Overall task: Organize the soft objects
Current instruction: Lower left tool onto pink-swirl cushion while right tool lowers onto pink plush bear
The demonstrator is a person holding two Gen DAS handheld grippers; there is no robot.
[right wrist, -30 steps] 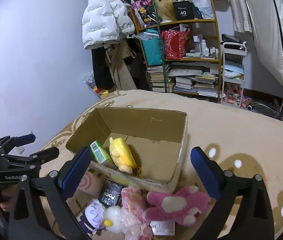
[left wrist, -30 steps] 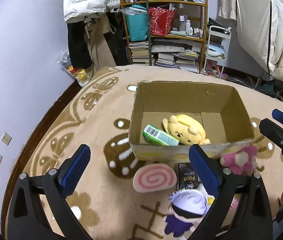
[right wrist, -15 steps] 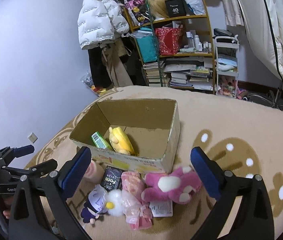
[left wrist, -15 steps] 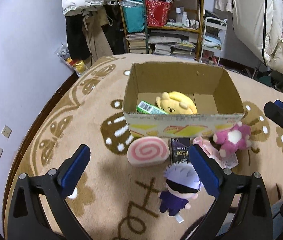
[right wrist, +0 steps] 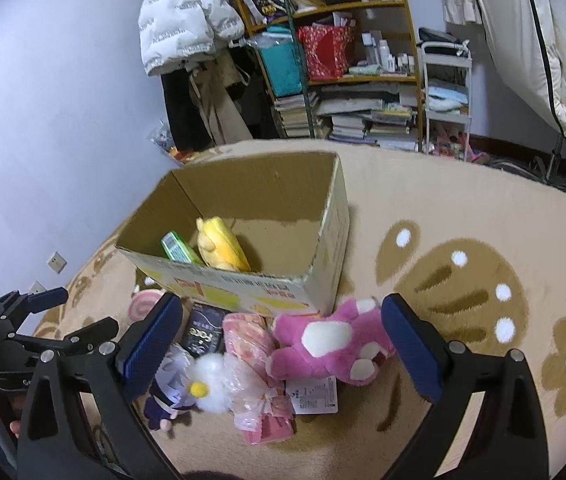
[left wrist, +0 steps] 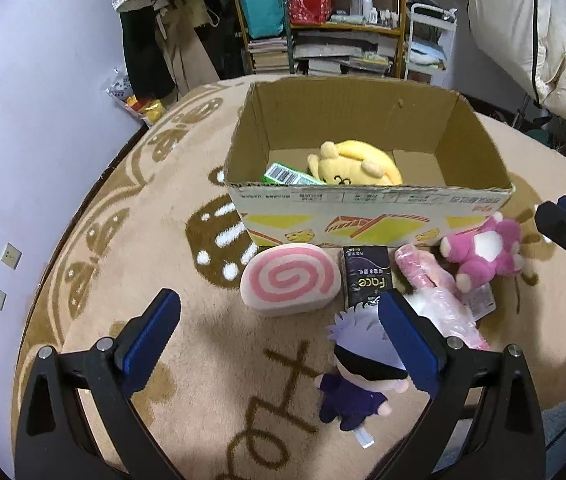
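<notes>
Both grippers empty, fingers spread wide. Left gripper (left wrist: 279,336) hangs over the rug (left wrist: 131,240) at 6 o'clock of the cardboard box (left wrist: 363,200). Right gripper (right wrist: 281,346) hovers w/ the pink plush (right wrist: 323,344) between its fingers, not touching as far as I can tell.

Where stuff is: yellow plush (left wrist: 357,162) and green carton (left wrist: 287,176) already in the box, toward its 9 o'clock side. Outside, along the box's 6 o'clock wall: swirl-roll cushion (left wrist: 291,280), black "Face" pack (left wrist: 367,278), pink wrapped bundle (left wrist: 435,288), pink plush at approx 4 o'clock. The white-haired doll (left wrist: 363,368) lies nearer the left gripper's right finger.

Risks, my guess:
- Pink plush is squashy; a shallow pinch may catch only fur or the paper tag (right wrist: 315,394) and it drops short of the box.
- It touches the bundle, whose crinkly film could snag and get dragged along.
- Box wall is light; a bump from a loaded gripper may shove it.
- Grippers are close; crossing paths over the pile could clash.

Orientation: pink plush lies belly up, long axis running approx 10-to-4 in the right view; which end is the head, can't tell. Doll lies head to 12, feet to 6 in the left view.
</notes>
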